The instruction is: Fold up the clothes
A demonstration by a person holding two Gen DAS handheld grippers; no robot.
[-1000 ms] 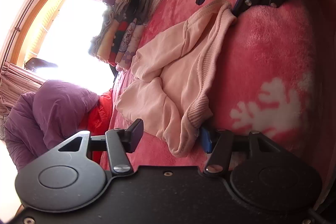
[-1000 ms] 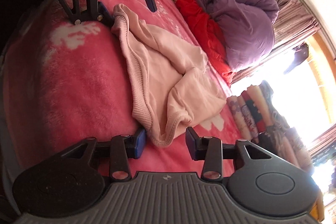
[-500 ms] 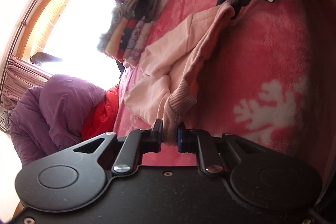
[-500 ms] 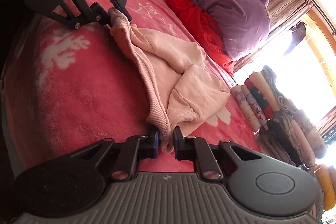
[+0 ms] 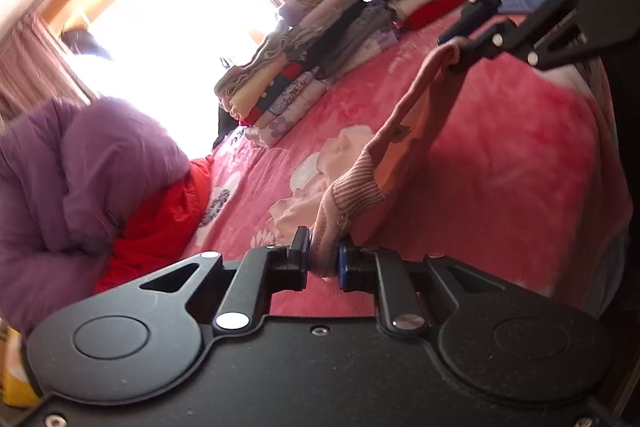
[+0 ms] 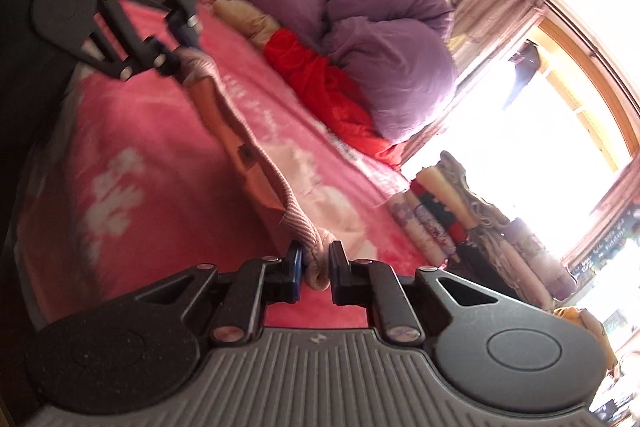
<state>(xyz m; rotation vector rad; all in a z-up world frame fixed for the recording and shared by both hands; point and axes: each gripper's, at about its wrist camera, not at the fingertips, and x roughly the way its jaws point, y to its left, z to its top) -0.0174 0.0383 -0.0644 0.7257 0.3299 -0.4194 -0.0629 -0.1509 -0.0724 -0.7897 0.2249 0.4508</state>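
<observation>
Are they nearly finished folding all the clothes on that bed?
Much looks done: rows of folded clothes sit stacked on the pink blanket by the window. In hand is one pink garment: the left gripper and right gripper each pinch its ribbed hem in their fingers, stretching it above the bed. It is not yet folded, and a purple coat and red garment lie unfolded.

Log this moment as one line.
left gripper: shut on pink garment hem | right gripper: shut on hem | garment above red blanket
</observation>
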